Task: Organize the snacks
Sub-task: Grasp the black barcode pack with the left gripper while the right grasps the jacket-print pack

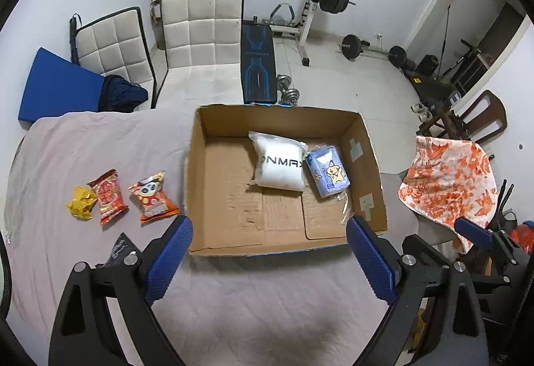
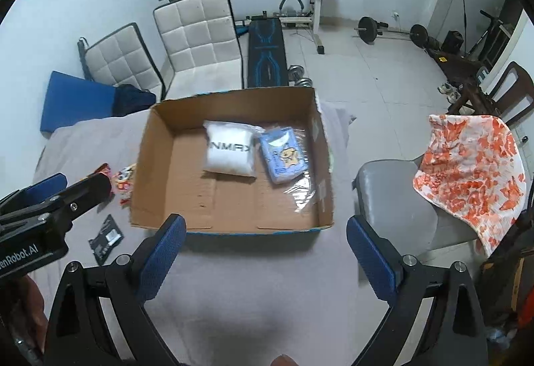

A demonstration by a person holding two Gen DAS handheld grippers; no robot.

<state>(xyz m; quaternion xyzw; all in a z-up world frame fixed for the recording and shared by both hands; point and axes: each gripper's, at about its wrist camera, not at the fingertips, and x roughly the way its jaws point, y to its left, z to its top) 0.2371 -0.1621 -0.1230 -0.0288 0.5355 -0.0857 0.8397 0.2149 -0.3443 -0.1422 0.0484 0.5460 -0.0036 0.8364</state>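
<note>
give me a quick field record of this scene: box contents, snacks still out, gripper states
surface: cloth-covered table
container: open cardboard box
in box: white packet; blue packet
left of box: yellow snack; red snack; orange snack; black packet
left gripper: open, empty, before the box
right gripper: open, empty, before the box

White walls, tiled floor (image 1: pixel 350 78), barbell rack (image 1: pixel 313 8), two padded chairs (image 1: pixel 200 32).
</note>
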